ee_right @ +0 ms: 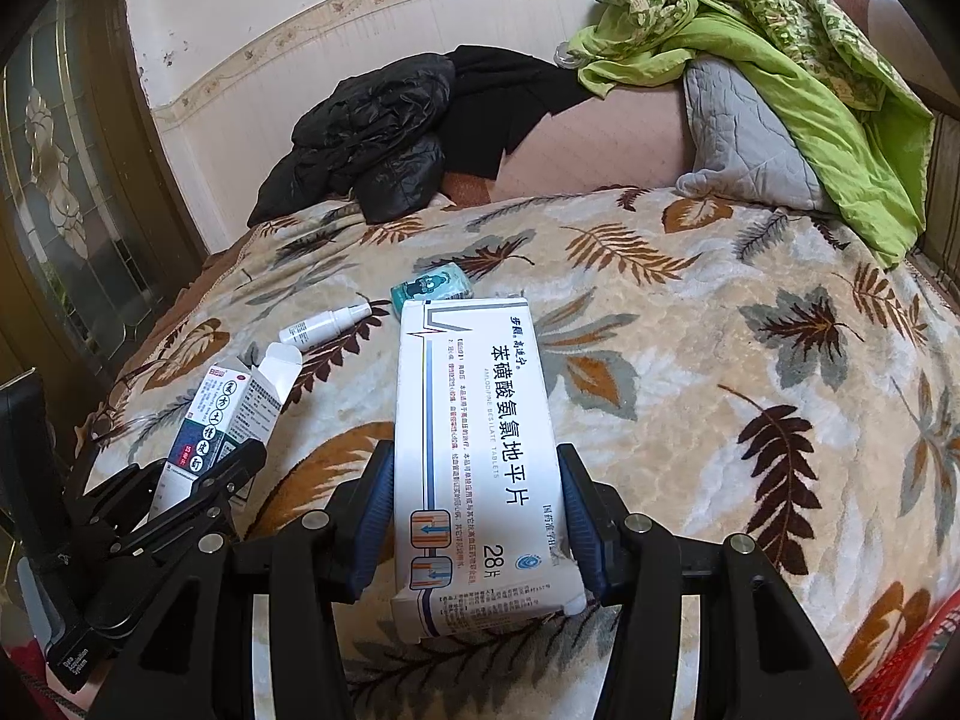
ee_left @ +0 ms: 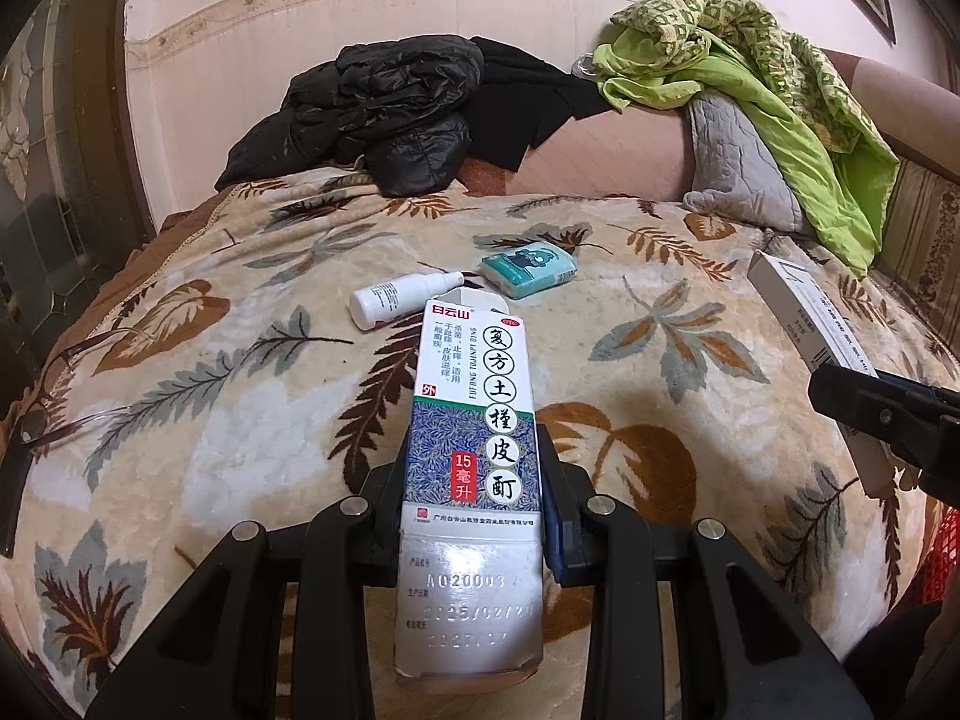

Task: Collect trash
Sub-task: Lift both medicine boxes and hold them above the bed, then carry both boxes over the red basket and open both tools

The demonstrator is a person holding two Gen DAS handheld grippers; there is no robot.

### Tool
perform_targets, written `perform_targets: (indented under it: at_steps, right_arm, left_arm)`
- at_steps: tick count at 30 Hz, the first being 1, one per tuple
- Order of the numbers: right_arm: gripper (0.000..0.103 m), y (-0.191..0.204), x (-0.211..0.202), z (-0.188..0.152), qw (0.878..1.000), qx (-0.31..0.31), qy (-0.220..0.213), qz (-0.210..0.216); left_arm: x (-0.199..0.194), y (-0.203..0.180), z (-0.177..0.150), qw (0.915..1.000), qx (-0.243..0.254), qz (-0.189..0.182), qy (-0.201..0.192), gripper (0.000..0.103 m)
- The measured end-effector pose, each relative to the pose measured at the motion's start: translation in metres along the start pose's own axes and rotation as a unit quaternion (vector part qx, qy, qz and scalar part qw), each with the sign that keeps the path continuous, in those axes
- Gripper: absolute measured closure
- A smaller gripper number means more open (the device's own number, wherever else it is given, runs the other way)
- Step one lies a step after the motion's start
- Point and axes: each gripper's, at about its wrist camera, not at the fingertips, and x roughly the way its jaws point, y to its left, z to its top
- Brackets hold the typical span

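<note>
My left gripper [ee_left: 477, 480] is shut on a narrow medicine carton [ee_left: 474, 396], white on top with a blue-green pattern and its far flap standing open. In the right wrist view this carton [ee_right: 228, 414] and the left gripper [ee_right: 204, 474] sit at the lower left. My right gripper [ee_right: 474, 480] is shut on a wider white tablet box [ee_right: 474, 396], blue pads pressed to its long sides. The left wrist view shows that box [ee_left: 804, 312] at the right edge. A white spray bottle [ee_left: 402, 297] and a teal tissue packet [ee_left: 528, 267] lie on the leaf-patterned blanket [ee_left: 240, 420] beyond both.
A black jacket [ee_left: 384, 114], a grey quilted pillow [ee_left: 738, 162] and green bedding [ee_left: 750, 60] are heaped against the wall at the far side. A pair of glasses [ee_left: 60, 384] lies at the left edge. Red mesh [ee_right: 912, 660] shows at the lower right corner.
</note>
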Motion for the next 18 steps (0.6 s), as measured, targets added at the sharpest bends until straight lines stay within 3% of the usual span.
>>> perform_targets:
  at_steps: [5, 12, 18]
  right_arm:
    - [0.047, -0.001, -0.001, 0.0, 1.0, 0.002, -0.001, 0.002]
    - [0.047, -0.035, -0.043, -0.011, 0.998, 0.06, 0.001, 0.027]
    - [0.047, -0.11, -0.12, -0.04, 0.99, 0.136, -0.019, -0.026]
  left_arm:
    - [0.0, -0.003, -0.001, 0.9999, -0.001, -0.013, -0.001, 0.071]
    - [-0.026, -0.036, -0.002, 0.995, 0.036, -0.091, -0.018, 0.071]
    - [-0.063, -0.106, 0.002, 0.9746, 0.095, -0.201, -0.022, 0.071]
